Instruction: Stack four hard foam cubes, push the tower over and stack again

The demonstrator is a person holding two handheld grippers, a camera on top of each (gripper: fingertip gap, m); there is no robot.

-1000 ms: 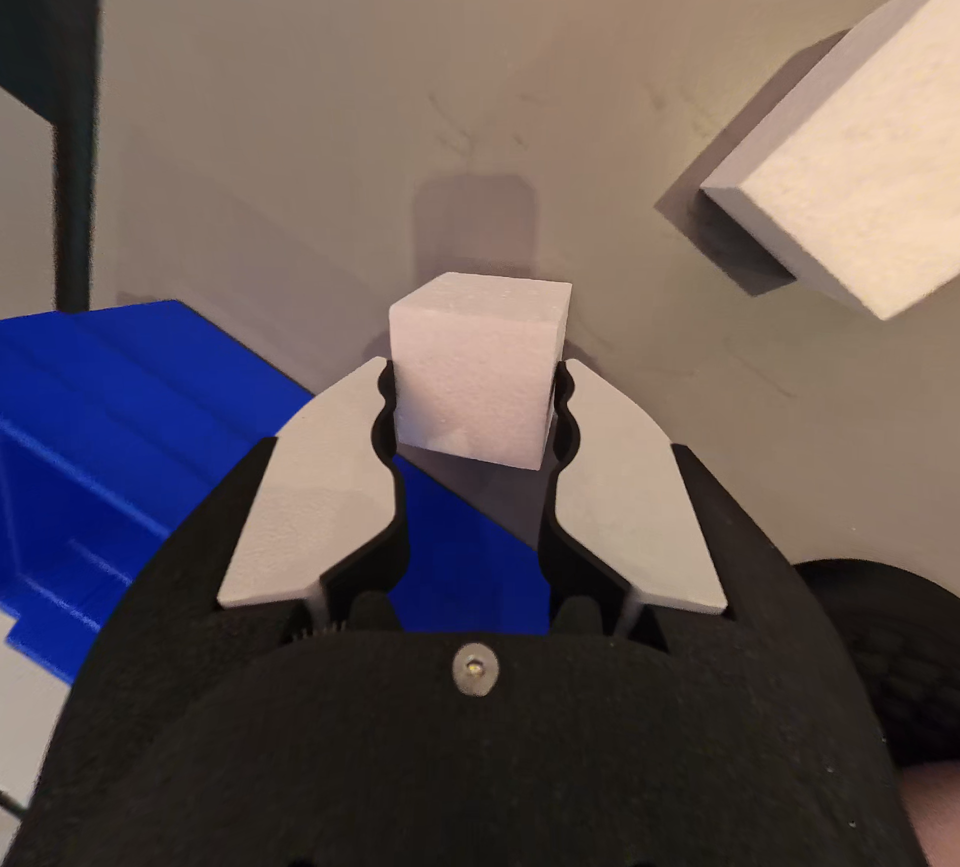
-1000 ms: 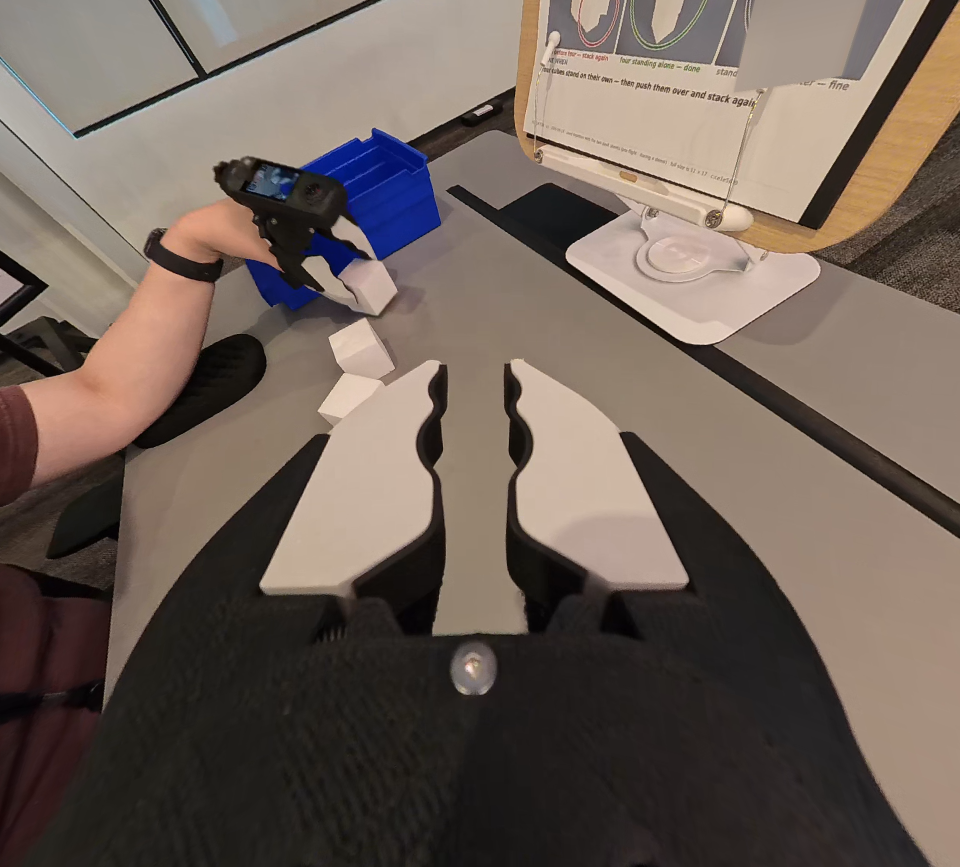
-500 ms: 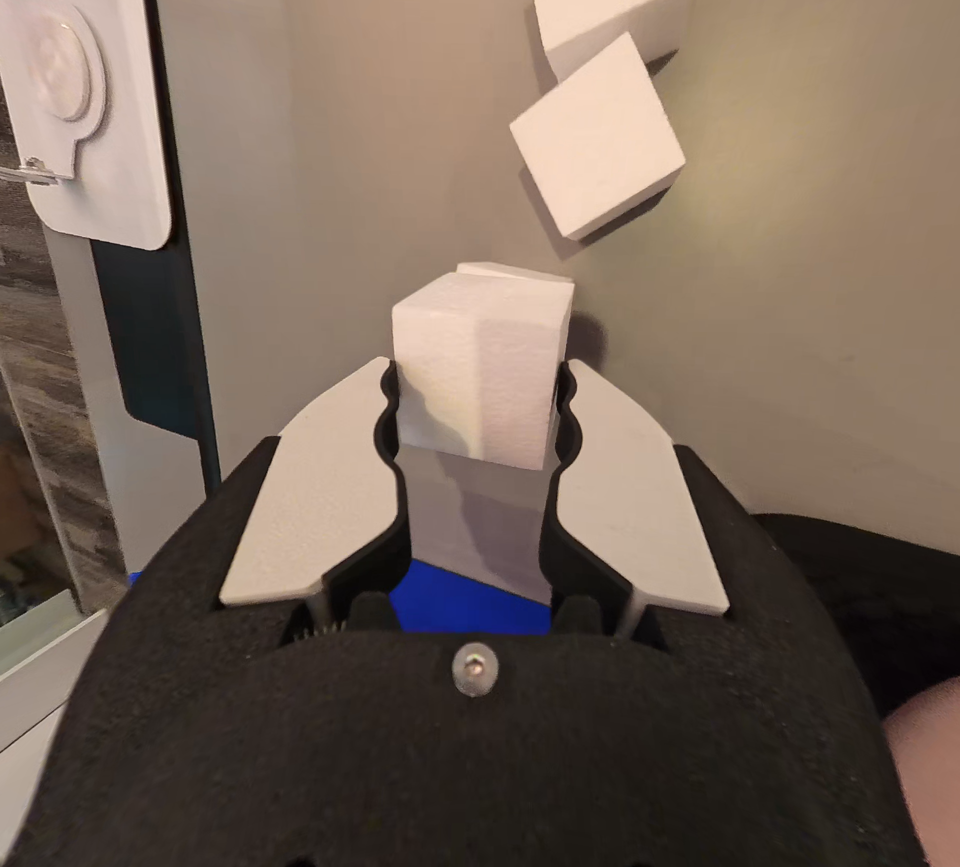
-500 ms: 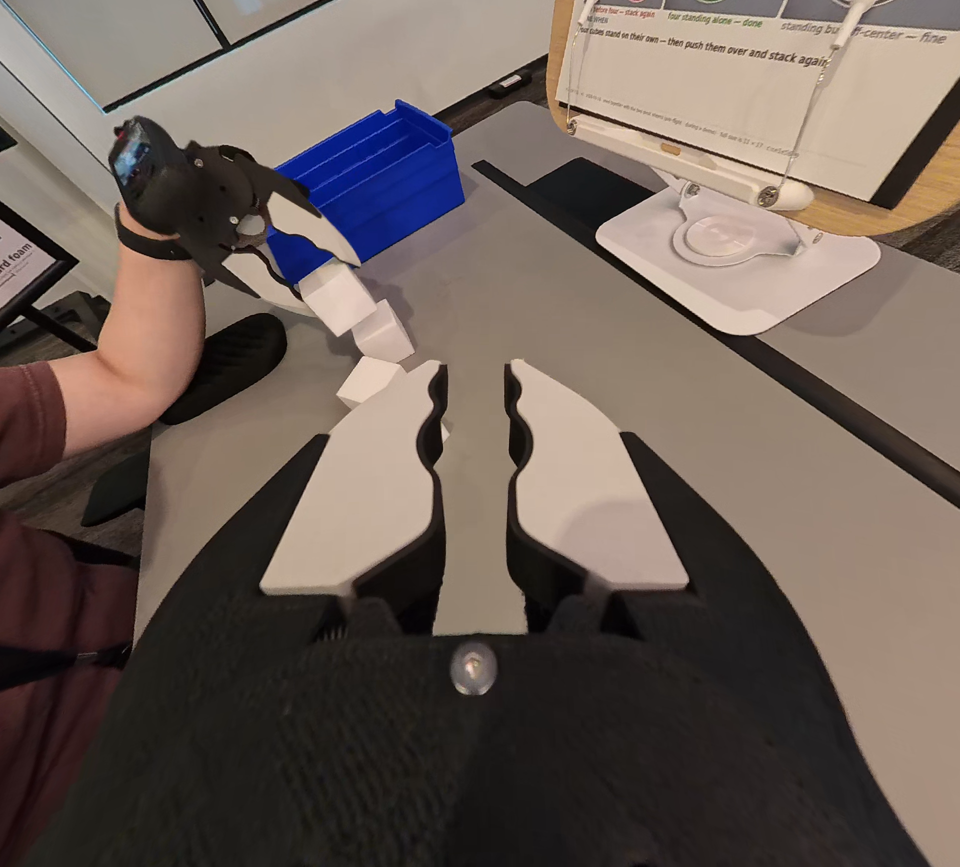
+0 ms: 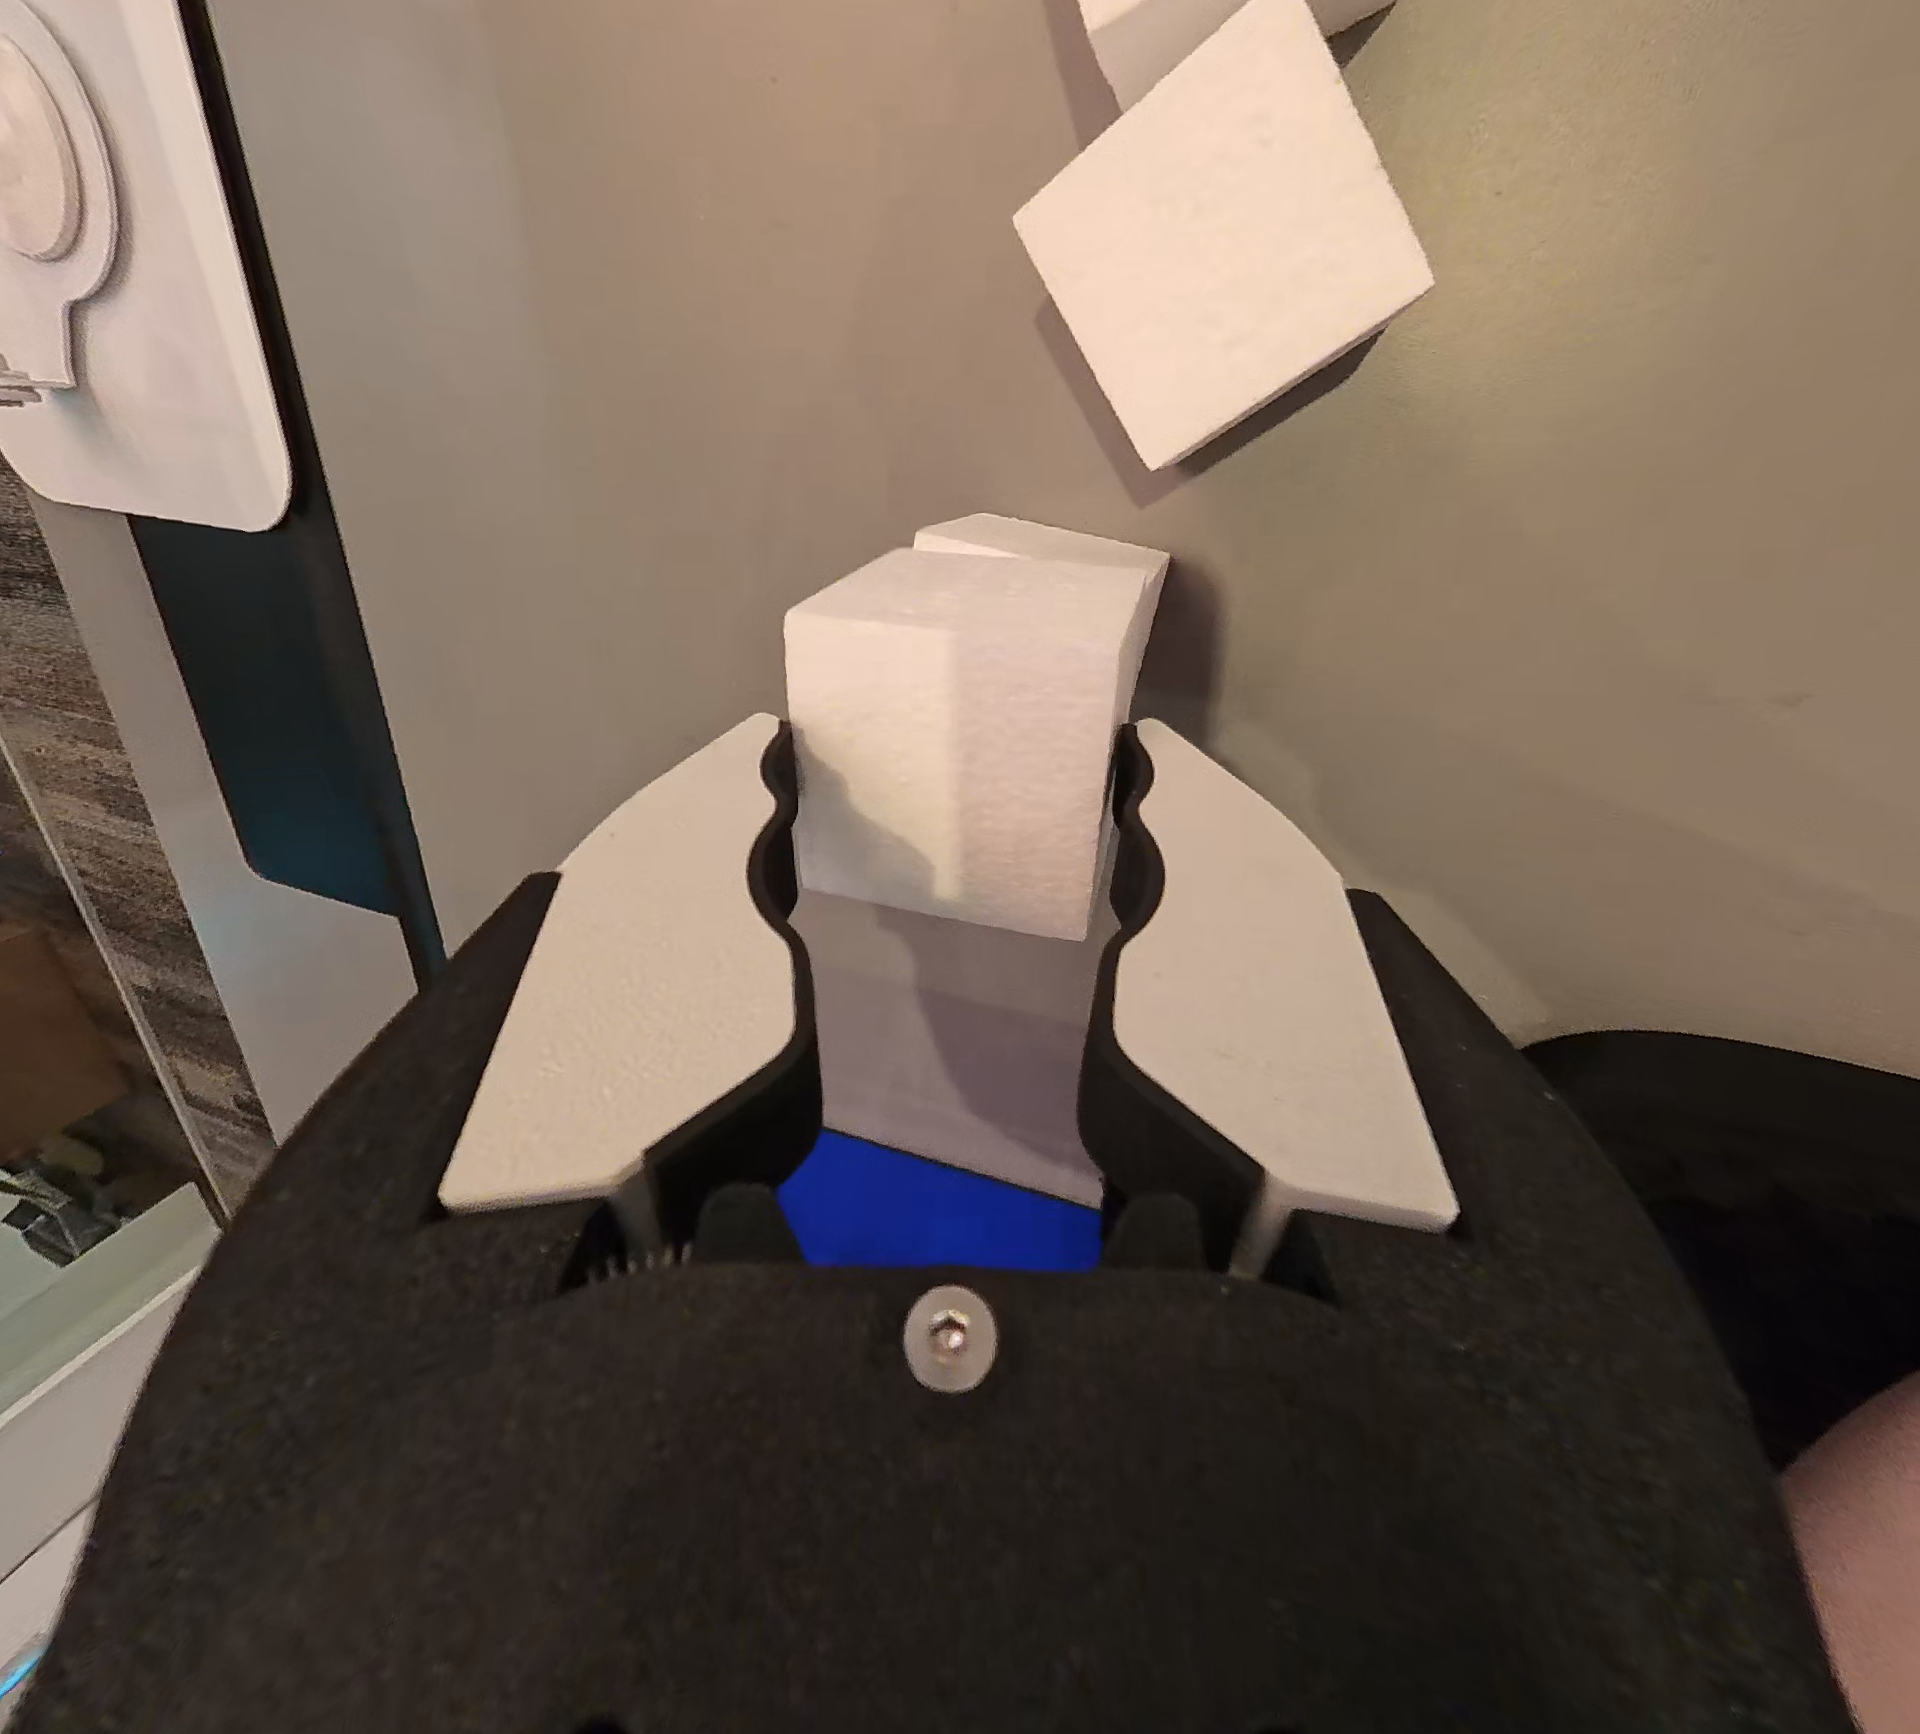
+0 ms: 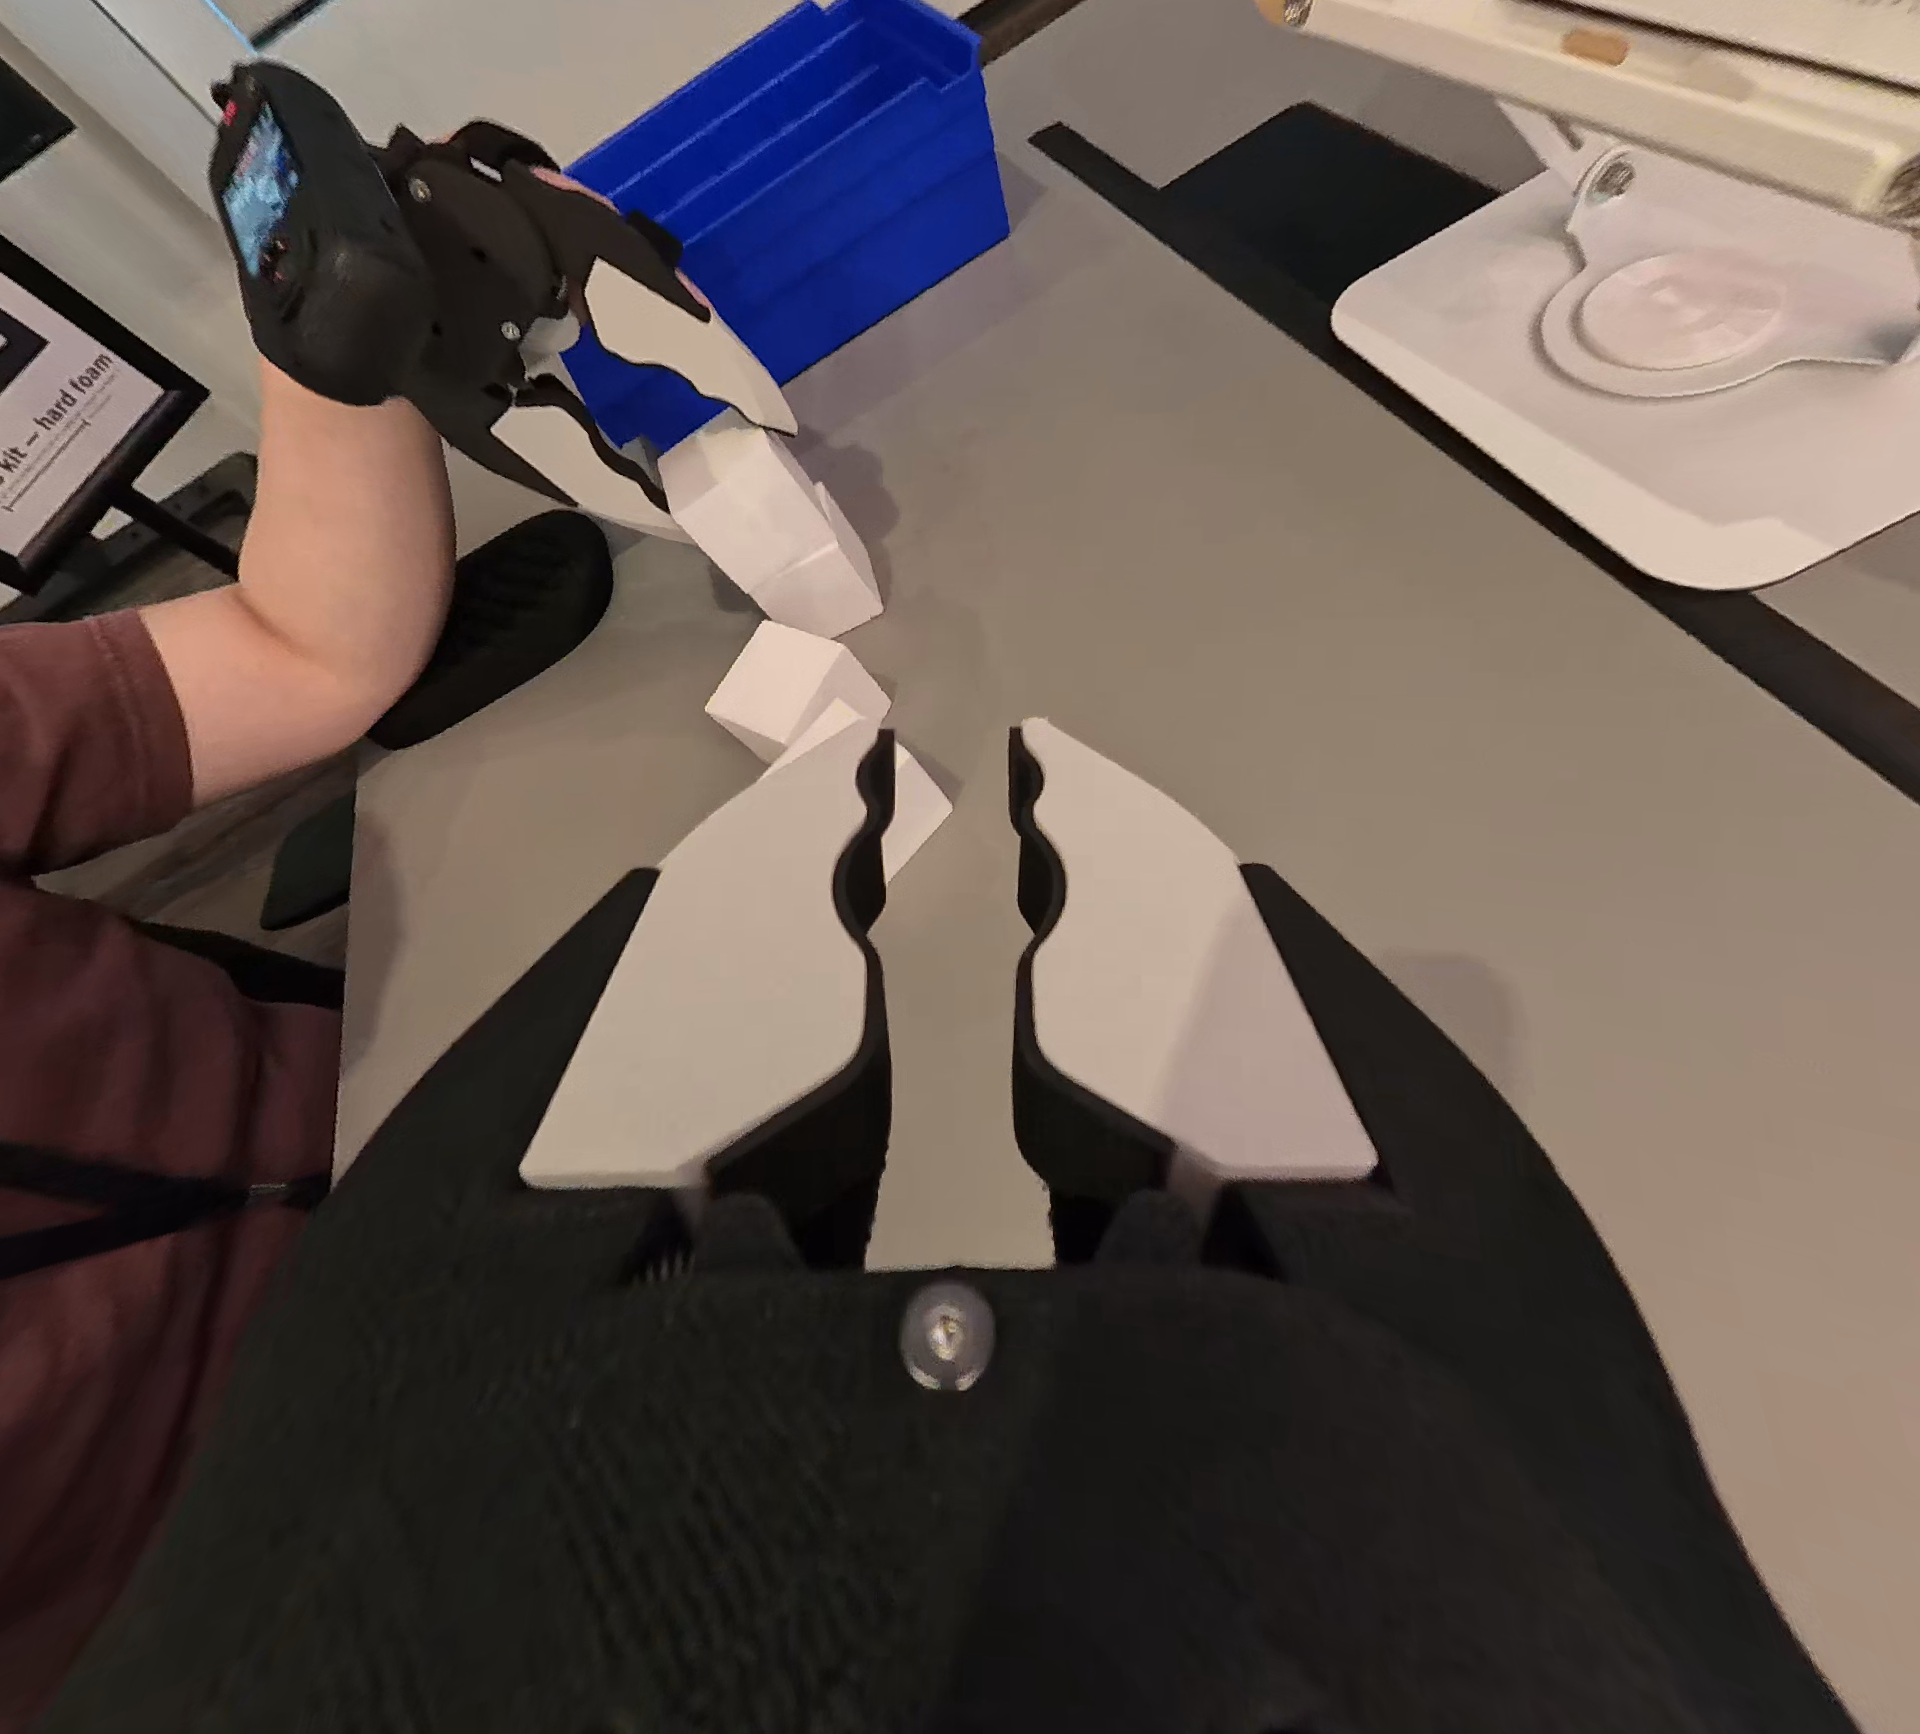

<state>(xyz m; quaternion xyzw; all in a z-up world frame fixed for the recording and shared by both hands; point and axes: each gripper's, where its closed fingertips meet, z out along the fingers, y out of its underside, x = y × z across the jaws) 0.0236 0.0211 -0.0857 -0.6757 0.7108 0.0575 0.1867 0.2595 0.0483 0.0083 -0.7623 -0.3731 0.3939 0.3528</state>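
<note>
The left gripper clamps a white foam cube between its two fingertips, turned so one vertical edge faces the wrist camera. Directly behind and under it a second cube shows only a sliver of its top; in the right wrist view the held cube sits against the top of this lower cube, though whether its weight rests there cannot be told. The pair stands on the grey desk just in front of the blue bin, which occupies the far left part of the desk.

Two more cubes lie loose on the desk, nearer the person: a third cube just beside the pair, and a fourth cube touching it, partly hidden behind the right gripper's left finger.

The right gripper hangs above the middle of the desk, its fingers parted and grasping nothing. A white stand base sits toward the far right edge of the desk, and a black pad lies off the left edge.
</note>
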